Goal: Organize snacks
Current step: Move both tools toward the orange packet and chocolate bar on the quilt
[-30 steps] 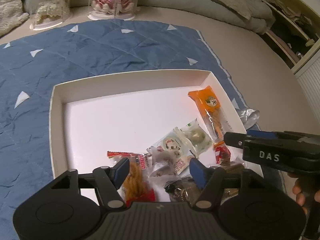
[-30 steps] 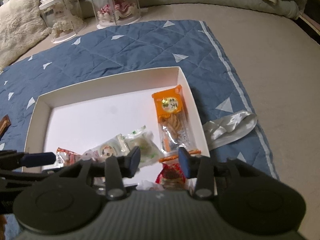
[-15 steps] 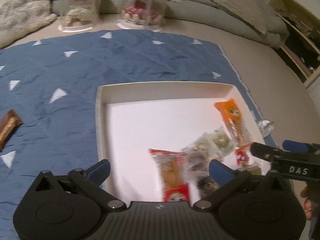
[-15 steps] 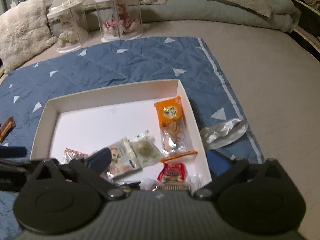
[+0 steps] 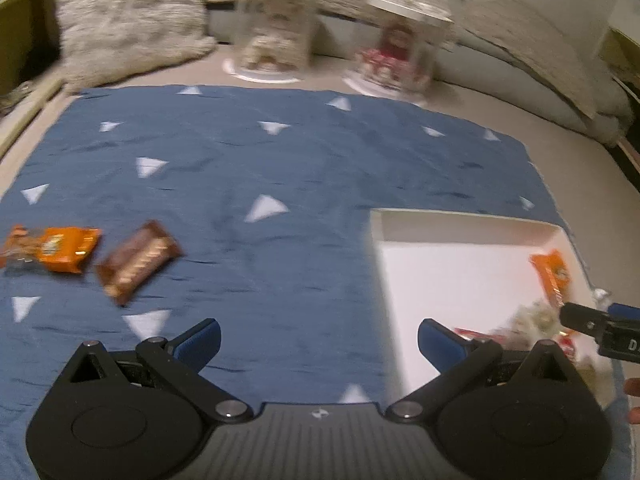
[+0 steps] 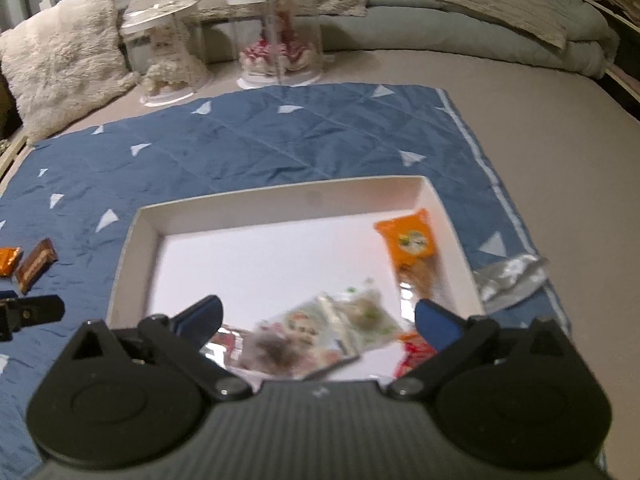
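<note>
A white shallow box [image 6: 280,204] on a blue quilted mat [image 6: 280,140] holds several snack packets, among them a long orange one [image 6: 410,246]. The box also shows in the left wrist view [image 5: 460,220]. My right gripper [image 6: 318,320] is open and empty above the box's near side. My left gripper [image 5: 318,338] is open and empty over the mat, left of the box. A brown snack bar [image 5: 138,260] and an orange packet [image 5: 52,248] lie on the mat to its far left. A silver wrapper [image 6: 510,276] lies right of the box.
Two clear domes with dolls [image 6: 276,28] stand beyond the mat. A fluffy pillow [image 6: 60,60] lies at the back left and folded bedding [image 6: 480,16] at the back right. The mat lies on a beige surface [image 6: 540,120].
Both grippers have opened and pulled back from the snack pile. My left gripper has swung left, bringing the brown bar and the orange packet into its view.
</note>
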`<state>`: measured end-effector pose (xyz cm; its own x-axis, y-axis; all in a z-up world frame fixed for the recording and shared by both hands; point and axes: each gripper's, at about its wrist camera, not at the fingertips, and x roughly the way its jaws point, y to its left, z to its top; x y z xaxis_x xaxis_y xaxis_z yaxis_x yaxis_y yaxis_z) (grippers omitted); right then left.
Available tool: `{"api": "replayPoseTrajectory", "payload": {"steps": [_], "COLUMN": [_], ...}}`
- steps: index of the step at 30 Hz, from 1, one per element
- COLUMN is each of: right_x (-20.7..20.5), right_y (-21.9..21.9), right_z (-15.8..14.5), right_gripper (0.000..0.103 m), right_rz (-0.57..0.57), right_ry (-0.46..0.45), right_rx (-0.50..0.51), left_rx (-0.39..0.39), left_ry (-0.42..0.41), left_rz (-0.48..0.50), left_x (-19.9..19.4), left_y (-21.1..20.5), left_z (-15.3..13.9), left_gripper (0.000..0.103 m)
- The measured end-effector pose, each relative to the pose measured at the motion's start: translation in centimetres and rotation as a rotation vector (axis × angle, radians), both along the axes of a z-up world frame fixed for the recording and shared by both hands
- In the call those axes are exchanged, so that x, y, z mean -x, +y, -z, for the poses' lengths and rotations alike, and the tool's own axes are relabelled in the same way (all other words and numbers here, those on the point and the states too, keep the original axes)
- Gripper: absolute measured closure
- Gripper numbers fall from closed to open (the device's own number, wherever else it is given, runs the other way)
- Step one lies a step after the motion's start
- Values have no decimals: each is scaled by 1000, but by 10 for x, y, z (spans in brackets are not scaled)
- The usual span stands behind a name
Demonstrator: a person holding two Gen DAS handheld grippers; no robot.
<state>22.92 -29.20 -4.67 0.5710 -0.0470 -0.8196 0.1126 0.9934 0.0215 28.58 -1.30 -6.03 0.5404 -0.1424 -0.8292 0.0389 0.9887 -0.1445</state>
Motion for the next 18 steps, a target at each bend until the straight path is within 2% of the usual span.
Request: {"api": "replayPoseTrajectory", "payload": {"steps": [7, 12, 18], "right_x": [-16, -28, -41], "right_y": [46, 80, 126], "right_z": [2, 3, 3], "right_gripper": [0, 0, 0], "right_rz": [-76, -127, -252], "right_ry": [2, -1, -27], "right_rx": [-2, -11, -8], "left_rx": [6, -17, -20], "left_ry": [-7, -12, -27], "left_rz": [-133, -213, -296], "left_x": [-3, -2, -4], "left_y": [67, 107, 147], "left_z": [-2, 1, 5], "left_gripper": [0, 0, 0]}}
